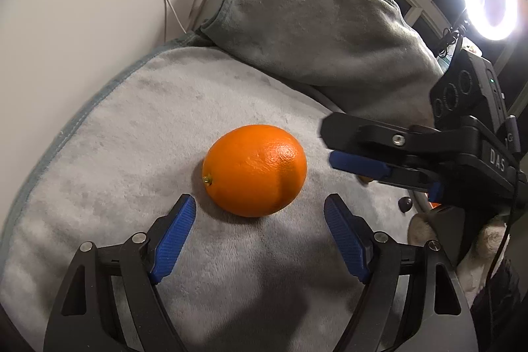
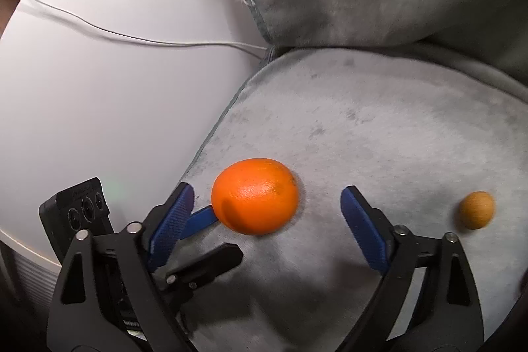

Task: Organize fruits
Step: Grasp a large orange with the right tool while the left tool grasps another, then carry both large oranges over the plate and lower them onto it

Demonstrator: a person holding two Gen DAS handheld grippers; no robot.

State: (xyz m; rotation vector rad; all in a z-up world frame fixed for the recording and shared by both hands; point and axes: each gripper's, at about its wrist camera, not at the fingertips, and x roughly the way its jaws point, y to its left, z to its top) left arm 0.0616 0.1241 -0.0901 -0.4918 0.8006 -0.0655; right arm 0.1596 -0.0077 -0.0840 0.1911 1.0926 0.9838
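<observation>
A glossy, pebbled orange (image 1: 254,170) with a small stem nub rests on a grey towel (image 1: 132,127), between the wide-open, empty left gripper (image 1: 260,210) and right gripper (image 2: 267,203).

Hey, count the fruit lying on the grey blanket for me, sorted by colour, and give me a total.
Bright orange: 1, the orange between the open fingers of the left tool
Tan-brown: 1, a small round fruit
Dark: 1, a small fruit at the blanket edge, kind unclear
Total: 3
</observation>
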